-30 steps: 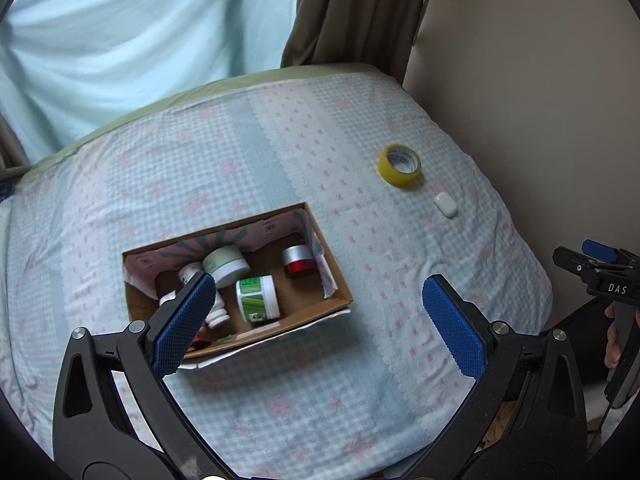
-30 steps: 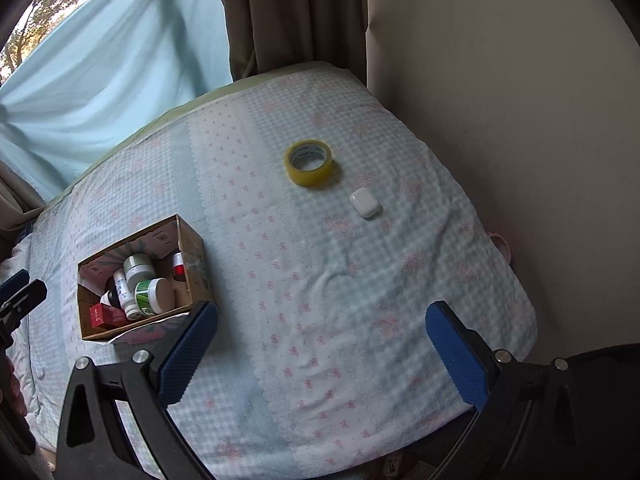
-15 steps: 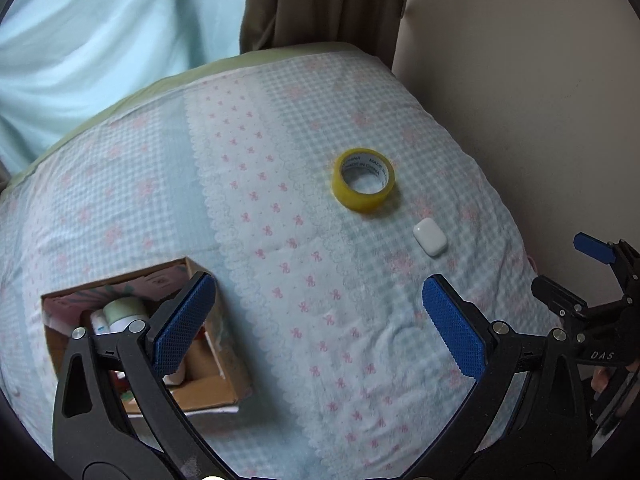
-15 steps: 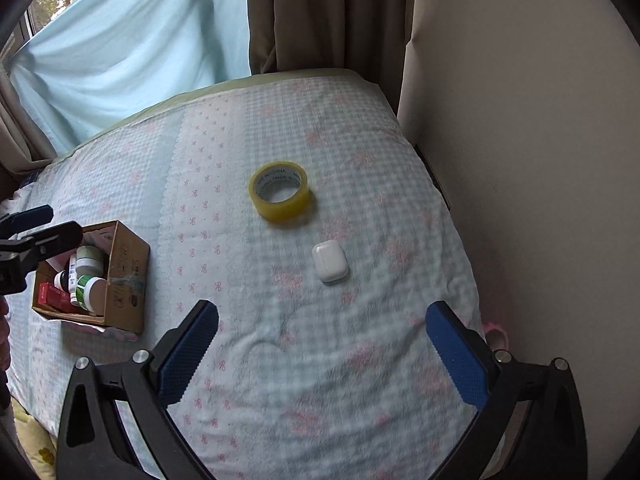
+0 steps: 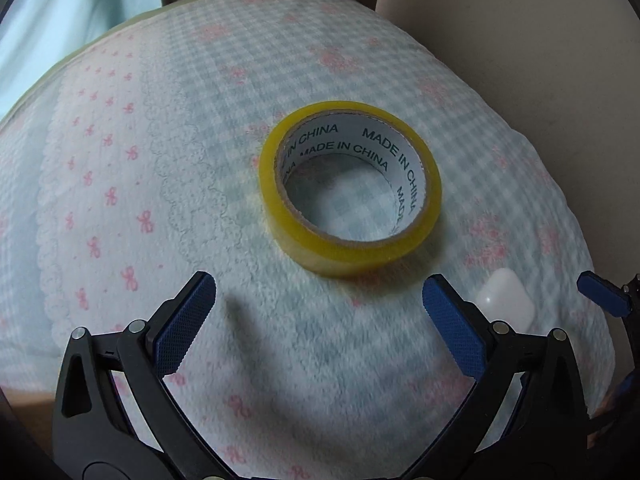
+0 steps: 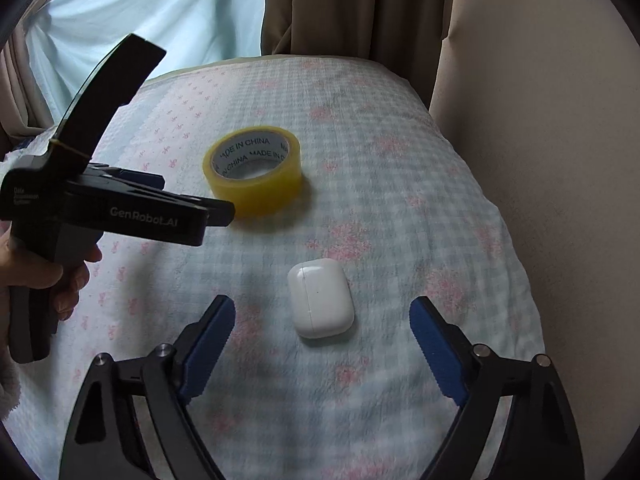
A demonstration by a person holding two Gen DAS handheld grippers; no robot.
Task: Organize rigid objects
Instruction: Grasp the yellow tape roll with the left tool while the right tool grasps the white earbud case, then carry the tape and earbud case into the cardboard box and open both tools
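Note:
A yellow tape roll (image 5: 344,254) lies flat on the checked bedspread (image 5: 160,184). My left gripper (image 5: 319,284) hangs open just short of the roll's near edge, with nothing between its fingers. To the right lies a white earbud case (image 5: 506,300). In the right wrist view the case (image 6: 320,298) lies between the blue pads (image 6: 212,336) of my right gripper (image 6: 323,304). Its jaws are closing, and gaps remain on both sides of the case. The tape roll (image 6: 256,192) sits beyond it, with the left gripper (image 6: 194,196) beside it, held by a hand (image 6: 40,276).
A beige wall (image 6: 540,120) runs close along the right side of the bed. Brown curtains (image 6: 352,8) and a pale blue cloth (image 6: 160,12) hang at the back. The bed's edge drops off near the wall.
Both grippers have come down close to the bed. The left moved off the cardboard box to the tape roll; the box has left view. The right gripper's jaws have narrowed around the earbud case.

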